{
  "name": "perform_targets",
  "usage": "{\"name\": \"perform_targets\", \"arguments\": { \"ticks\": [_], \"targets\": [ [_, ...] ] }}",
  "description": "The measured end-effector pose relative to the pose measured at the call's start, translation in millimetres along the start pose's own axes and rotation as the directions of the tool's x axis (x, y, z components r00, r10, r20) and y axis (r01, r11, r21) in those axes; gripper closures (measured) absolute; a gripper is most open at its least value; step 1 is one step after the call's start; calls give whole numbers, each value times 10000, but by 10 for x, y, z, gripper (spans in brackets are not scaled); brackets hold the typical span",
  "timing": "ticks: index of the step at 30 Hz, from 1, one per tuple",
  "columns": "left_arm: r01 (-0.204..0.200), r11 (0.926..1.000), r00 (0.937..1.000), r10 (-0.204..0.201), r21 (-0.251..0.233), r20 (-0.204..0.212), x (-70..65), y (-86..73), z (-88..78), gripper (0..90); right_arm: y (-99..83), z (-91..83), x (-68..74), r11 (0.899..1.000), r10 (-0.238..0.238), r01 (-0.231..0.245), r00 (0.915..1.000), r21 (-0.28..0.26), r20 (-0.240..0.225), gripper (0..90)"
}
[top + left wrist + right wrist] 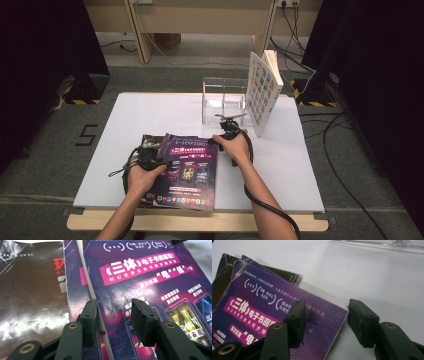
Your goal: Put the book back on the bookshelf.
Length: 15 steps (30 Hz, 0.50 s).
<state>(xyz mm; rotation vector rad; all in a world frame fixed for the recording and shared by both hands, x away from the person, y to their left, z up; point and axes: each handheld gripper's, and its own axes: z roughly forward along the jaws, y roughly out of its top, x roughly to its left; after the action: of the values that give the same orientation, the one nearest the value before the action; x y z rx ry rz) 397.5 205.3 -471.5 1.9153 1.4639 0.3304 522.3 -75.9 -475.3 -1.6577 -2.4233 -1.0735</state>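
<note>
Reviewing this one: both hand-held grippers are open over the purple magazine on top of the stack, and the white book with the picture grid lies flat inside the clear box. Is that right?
Not quite. The white book stands upright on the table, leaning beside the clear box, not flat inside it; the high view shows this. The rest holds: the left hand-held gripper and right hand-held gripper are open over the purple magazine.

White table point(125, 150) on grey carpet floor point(45, 150), black curtains point(40, 45) both sides, wooden furniture point(200, 20) behind.

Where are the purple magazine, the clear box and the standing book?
Purple magazine point(192, 170), high view, cover's middle.
Clear box point(223, 86), high view, far wall.
Standing book point(261, 92), high view, front cover.
</note>
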Motion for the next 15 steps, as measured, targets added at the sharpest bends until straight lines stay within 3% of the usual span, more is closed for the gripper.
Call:
{"name": "perform_targets", "arguments": {
  "ticks": [15],
  "targets": [
    [-171,9999,9988,170,-5,-463,-69,-4,-3,572,-49,-12,-8,9984,468,-469,9989,-325,-53,526]
  ]
}}
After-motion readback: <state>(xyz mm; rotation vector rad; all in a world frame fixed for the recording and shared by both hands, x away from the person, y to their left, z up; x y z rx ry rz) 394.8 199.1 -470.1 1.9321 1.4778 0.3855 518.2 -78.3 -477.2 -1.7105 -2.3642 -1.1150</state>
